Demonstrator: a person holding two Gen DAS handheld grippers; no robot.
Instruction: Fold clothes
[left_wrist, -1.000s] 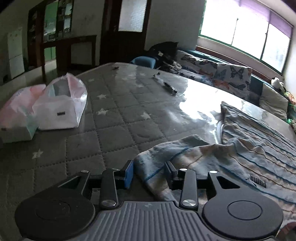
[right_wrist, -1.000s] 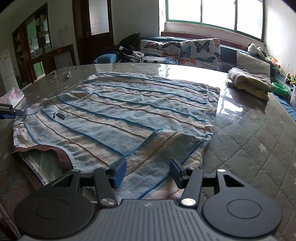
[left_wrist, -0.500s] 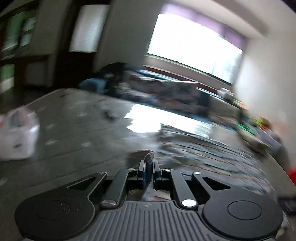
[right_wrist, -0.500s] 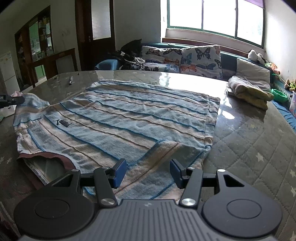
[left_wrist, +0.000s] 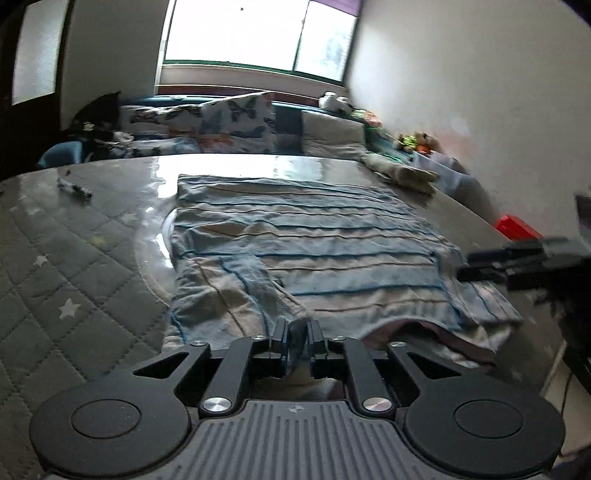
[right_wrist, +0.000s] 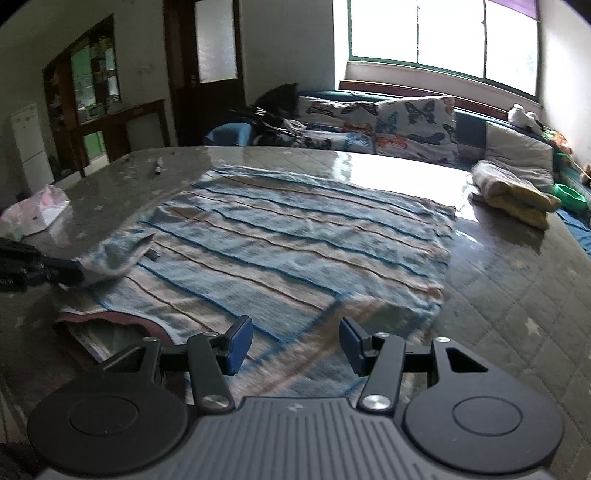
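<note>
Striped garment spread on a grey quilted surface (right_wrist: 517, 295) under a bright window (right_wrist: 443, 33).
The left hand-held gripper (left_wrist: 295, 345), jaws opening slightly, pinches a sleeve of the blue-and-beige striped knit shirt (right_wrist: 295, 236); the right hand-held gripper (right_wrist: 295, 343) hovers spread over the other sleeve, which lies flat.

Each tool, left tool (left_wrist: 295, 345) and right tool (right_wrist: 296, 345), is black: two round discs, a ribbed grey plate between them, angular link arms with silver screws, and blue pads (right_wrist: 239, 344) on its fingers.
</note>
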